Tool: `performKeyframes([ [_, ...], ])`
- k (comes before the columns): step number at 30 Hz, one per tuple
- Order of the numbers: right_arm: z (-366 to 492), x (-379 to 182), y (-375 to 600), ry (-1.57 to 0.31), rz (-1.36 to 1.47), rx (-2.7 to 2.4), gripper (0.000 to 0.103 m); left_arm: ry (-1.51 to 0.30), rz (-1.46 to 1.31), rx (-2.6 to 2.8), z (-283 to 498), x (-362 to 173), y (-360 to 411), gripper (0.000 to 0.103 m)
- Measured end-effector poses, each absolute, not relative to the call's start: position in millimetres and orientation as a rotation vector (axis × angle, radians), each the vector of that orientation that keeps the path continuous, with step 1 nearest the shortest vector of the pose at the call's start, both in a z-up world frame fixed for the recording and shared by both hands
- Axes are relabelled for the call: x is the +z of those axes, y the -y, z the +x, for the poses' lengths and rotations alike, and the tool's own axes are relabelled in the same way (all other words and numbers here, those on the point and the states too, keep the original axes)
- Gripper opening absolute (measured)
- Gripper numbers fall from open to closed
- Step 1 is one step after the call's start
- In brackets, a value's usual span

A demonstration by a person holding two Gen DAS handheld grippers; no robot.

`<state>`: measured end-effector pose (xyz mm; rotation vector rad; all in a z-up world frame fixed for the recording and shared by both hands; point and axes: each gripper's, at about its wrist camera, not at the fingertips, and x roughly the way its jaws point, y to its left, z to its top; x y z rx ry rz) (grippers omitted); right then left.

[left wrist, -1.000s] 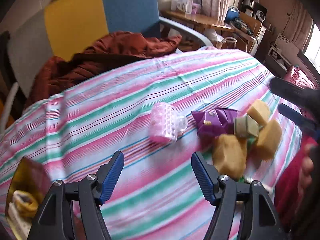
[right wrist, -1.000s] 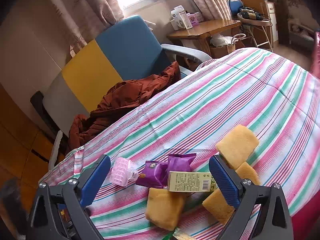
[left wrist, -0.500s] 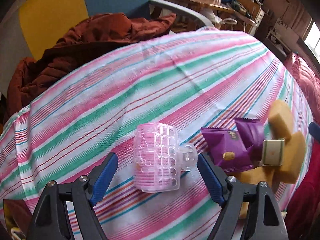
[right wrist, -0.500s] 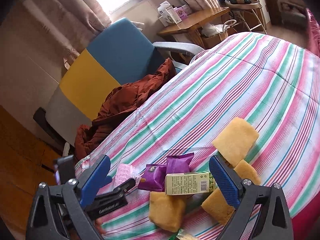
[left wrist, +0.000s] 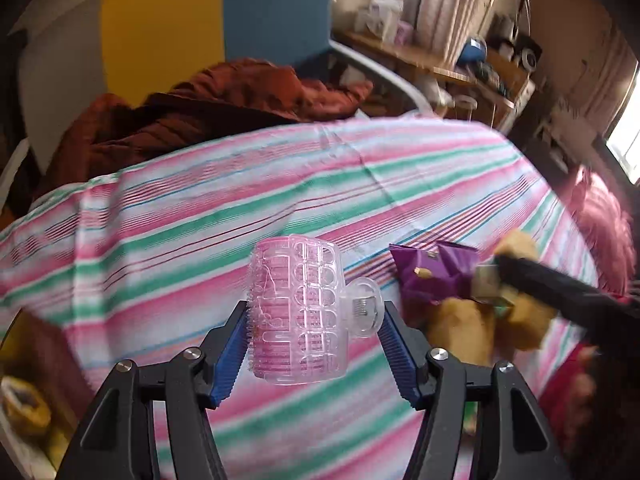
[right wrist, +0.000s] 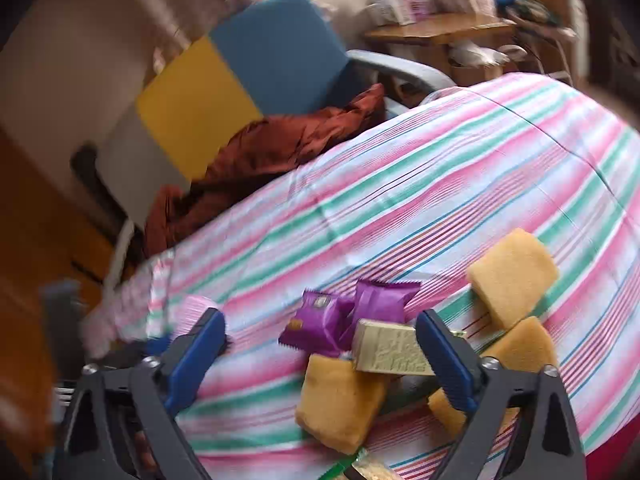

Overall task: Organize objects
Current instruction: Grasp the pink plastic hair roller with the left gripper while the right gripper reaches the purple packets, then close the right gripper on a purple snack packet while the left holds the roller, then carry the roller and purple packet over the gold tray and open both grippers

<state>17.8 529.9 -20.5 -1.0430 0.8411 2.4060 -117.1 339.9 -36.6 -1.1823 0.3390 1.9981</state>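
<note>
A pink see-through hair roller (left wrist: 298, 312) with a clear clip sits between the blue pads of my left gripper (left wrist: 314, 344). The jaws are closing, both pads press on it, and it hangs above the striped cloth (left wrist: 200, 216). My right gripper (right wrist: 320, 324) hovers over a pile of snacks, its jaws closing but still wide. Two purple packets (right wrist: 348, 316) and a gold box (right wrist: 386, 348) lie between its fingers, untouched on the left side. Yellow sponge cakes (right wrist: 510, 276) lie around them. The pile (left wrist: 436, 276) also shows in the left wrist view, with a black right finger (left wrist: 560, 292) over it.
Behind the striped surface stands a blue and yellow chair (right wrist: 240, 80) with a rust-brown jacket (right wrist: 280, 144) heaped on it. A cluttered wooden desk (right wrist: 436, 28) is at the back right. An open bag with yellow items (left wrist: 24, 404) lies at the lower left edge.
My left gripper went forward around the roller, closed on it and drew back with it off the cloth. My right gripper sank a little towards the snack pile and its jaws narrowed.
</note>
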Motion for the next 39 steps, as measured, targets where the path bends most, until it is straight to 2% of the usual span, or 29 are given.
performKeyframes([
  [1,15,-22,-527,-0.822,-1.069,2.409,0.085,-0.326,-1.168,2.005,-112,-30,-330,0.064],
  [3,7,-30,-519,-0.783,-1.141,2.412,0.072,-0.313,-1.151,2.022,-103,-21,-318,0.064],
  [14,-49,-59,-520,-0.69,-1.415,2.315,0.06,-0.191,-1.066,2.088,-72,16,-242,0.064],
  [17,-60,-76,-524,-0.665,-1.518,2.238,0.051,-0.165,-1.066,2.102,-68,17,-223,0.064],
  [24,-57,-77,-512,-0.591,-1.479,2.256,0.047,-0.117,-1.114,2.118,-58,4,-190,0.064],
  [39,-18,-22,-414,-0.542,-1.324,2.588,0.047,0.022,-1.195,2.174,-39,-15,-117,0.064],
])
